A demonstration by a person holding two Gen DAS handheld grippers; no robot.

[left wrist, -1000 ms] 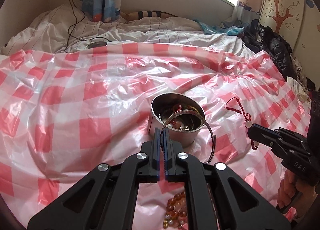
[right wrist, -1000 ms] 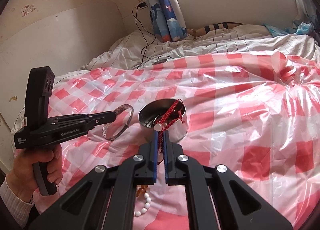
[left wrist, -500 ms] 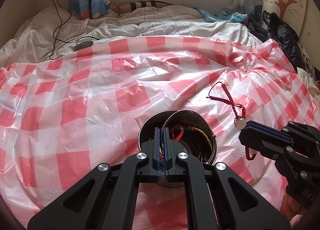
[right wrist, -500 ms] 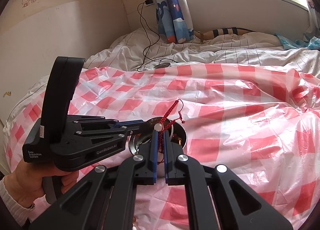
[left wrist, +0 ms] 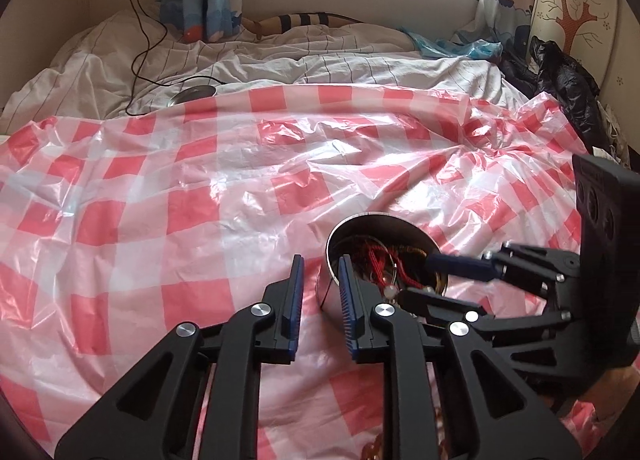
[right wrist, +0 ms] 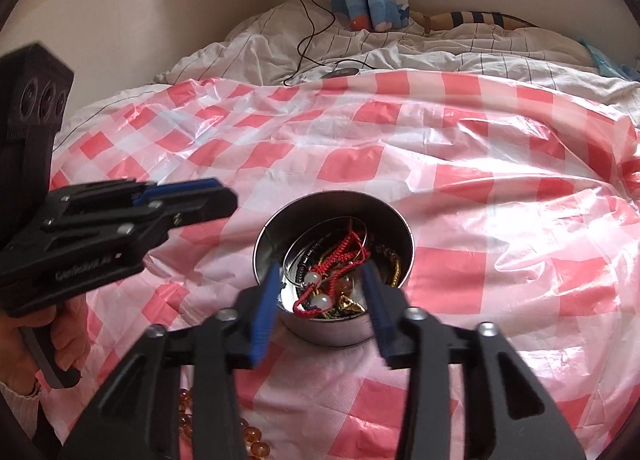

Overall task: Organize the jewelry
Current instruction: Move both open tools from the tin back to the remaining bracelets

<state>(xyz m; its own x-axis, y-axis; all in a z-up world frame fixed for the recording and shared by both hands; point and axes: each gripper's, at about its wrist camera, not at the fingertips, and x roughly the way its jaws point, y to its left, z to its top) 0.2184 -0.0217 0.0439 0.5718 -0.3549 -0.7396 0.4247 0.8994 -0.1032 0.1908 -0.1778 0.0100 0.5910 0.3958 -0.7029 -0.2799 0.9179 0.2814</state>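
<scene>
Both claws have released since the earlier frame: left claw [left wrist: 318,300] and right claw [right wrist: 322,288] gape over the steel tin [right wrist: 333,260], mid-bed, holding the red cord bracelet [right wrist: 340,260]. A careless withdrawal risks tipping it.

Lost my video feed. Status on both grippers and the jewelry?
Left gripper open, empty. Right gripper open over metal tin. Red cord bracelet lies in tin. Amber beads loose on checked sheet.

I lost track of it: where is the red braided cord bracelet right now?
The red cord bracelet lies inside the metal tin on the checked plastic sheet, between the open right gripper's fingers in the right wrist view.
</scene>
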